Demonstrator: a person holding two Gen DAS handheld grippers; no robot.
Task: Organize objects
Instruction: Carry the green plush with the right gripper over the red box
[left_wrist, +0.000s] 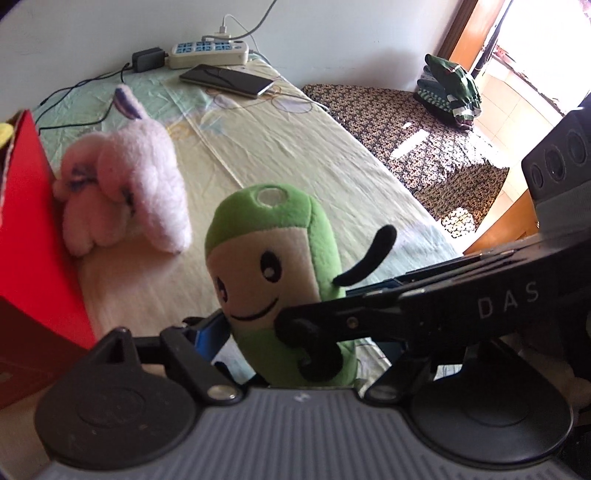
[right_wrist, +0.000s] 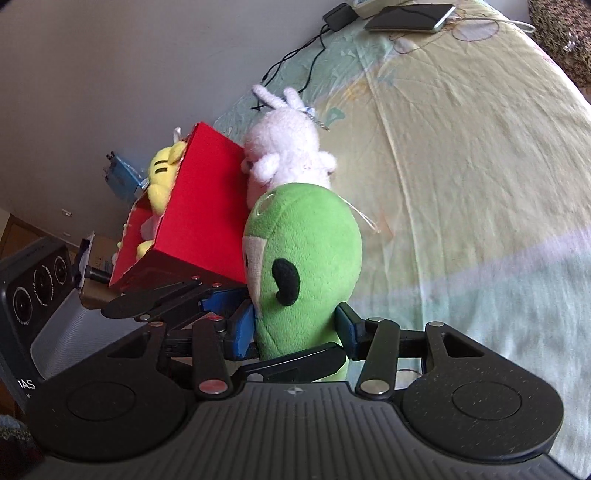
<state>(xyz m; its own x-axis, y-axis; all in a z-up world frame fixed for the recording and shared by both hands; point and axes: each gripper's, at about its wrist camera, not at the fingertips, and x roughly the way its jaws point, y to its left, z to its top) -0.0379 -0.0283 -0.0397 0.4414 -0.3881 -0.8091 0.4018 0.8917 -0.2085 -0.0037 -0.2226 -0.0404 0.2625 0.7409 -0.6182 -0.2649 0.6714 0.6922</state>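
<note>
Leftmost stands the red cardboard box (right_wrist: 192, 218), open-topped, with a yellow plush toy (right_wrist: 162, 173) already inside; the fluffy pink-white plush rabbit (left_wrist: 125, 184) lies on the bed sheet (left_wrist: 295, 147) touching the box's near wall. To its right you hold the green-and-cream plush toy with a smiling face (left_wrist: 266, 273) upright, long axis vertical, above the sheet. Both tools meet on its lower body: your left gripper (left_wrist: 251, 328) pinches it, and your right gripper (right_wrist: 295, 325) appears to squeeze it too, though the far pad is partly hidden. The box lies left of the toy, nearer your left hand.
</note>
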